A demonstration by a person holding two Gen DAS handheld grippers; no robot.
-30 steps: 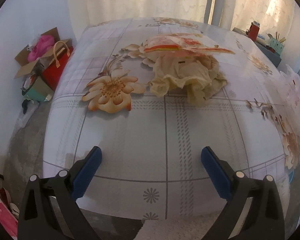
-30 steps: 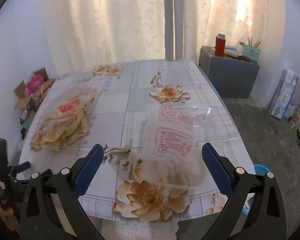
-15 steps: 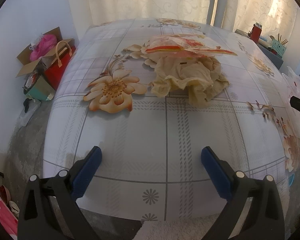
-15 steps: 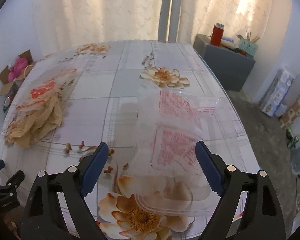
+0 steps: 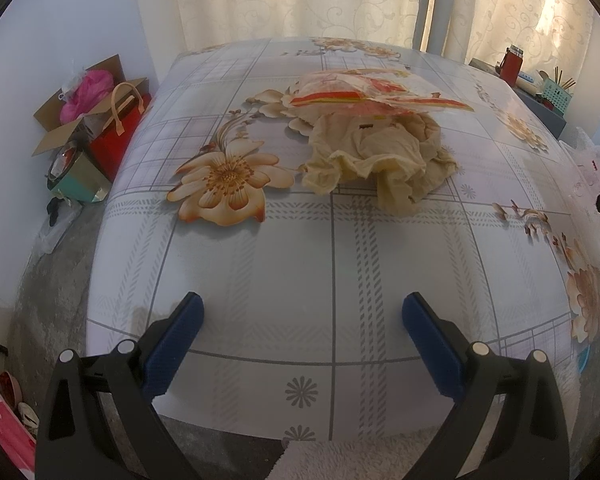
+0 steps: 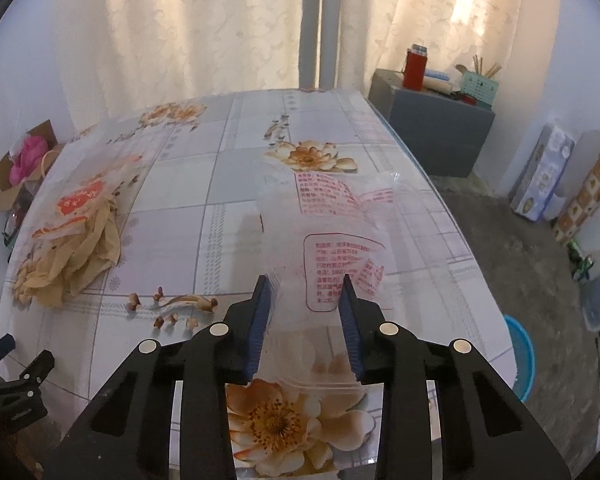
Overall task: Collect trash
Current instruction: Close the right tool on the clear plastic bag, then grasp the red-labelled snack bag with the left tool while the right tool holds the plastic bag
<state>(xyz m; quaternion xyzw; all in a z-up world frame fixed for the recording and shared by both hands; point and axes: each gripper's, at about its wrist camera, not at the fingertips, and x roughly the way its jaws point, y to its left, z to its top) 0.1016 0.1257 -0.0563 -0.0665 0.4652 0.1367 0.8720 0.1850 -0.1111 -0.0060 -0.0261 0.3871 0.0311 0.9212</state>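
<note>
A clear plastic bag [image 6: 332, 240] with red print lies on the flowered tablecloth [image 6: 204, 184] near the table's front right. My right gripper [image 6: 306, 284] is closing on it, and the film bunches between its blue pads [image 6: 262, 312] and touches both. A crumpled beige wrapper [image 5: 380, 156] lies at the table's middle in the left wrist view, with an orange-and-red printed plastic bag [image 5: 364, 96] on top of it. My left gripper [image 5: 302, 304] hovers open over bare cloth near the front edge, well short of that pile. The same beige wrapper [image 6: 72, 252] shows far left in the right wrist view.
On the floor left of the table stand a cardboard box [image 5: 80, 120] with pink stuff and a red bag [image 5: 120, 132]. A grey cabinet [image 6: 432, 132] carries a red flask. A blue basin [image 6: 520, 356] sits by the table's right front corner. Cartons [image 6: 544, 176] lean on the right wall.
The right gripper's jaws went from wide apart to narrow around the clear bag, and it tipped down toward it. The left gripper stayed put and open.
</note>
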